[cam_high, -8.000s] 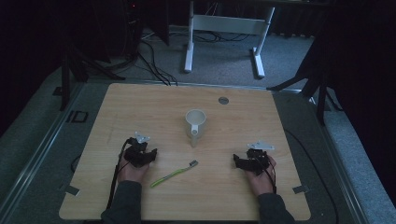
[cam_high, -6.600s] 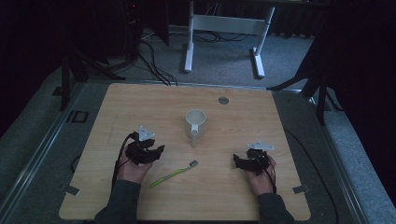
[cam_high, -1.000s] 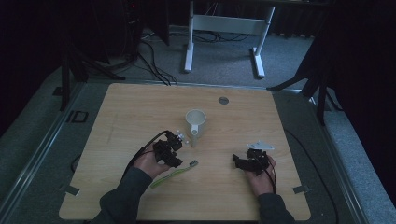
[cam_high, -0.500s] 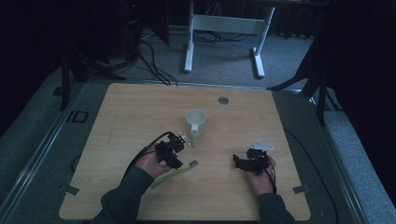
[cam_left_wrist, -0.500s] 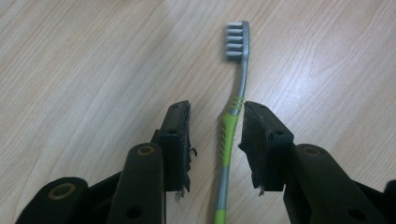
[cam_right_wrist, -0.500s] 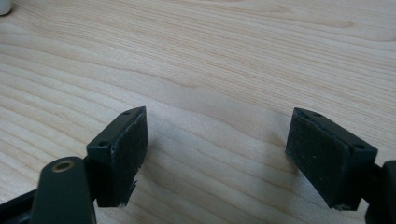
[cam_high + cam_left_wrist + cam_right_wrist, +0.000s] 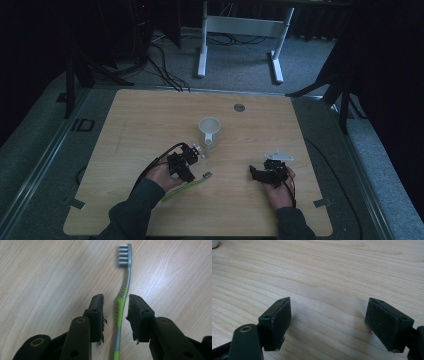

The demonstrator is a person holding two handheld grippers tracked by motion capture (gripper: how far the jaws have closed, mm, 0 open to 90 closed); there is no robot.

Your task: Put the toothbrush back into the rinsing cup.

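Lying flat, green-grey toothbrush [image 7: 121,307], bristles seemingly grey

The left gripper [image 7: 115,312] points down at the table, its 2 jaws just closing — pads not yet pressing. The right gripper [image 7: 328,323] rests near the table's right edge, jaws wide apart.

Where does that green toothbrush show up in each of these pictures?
High view: the toothbrush lies on the table below the white mug, under the left gripper.
Left gripper view: centre, between the open jaws, bristles at the top.
Right gripper view: bare tabletop between its jaws.
Shared landmark: the pale wood grain.
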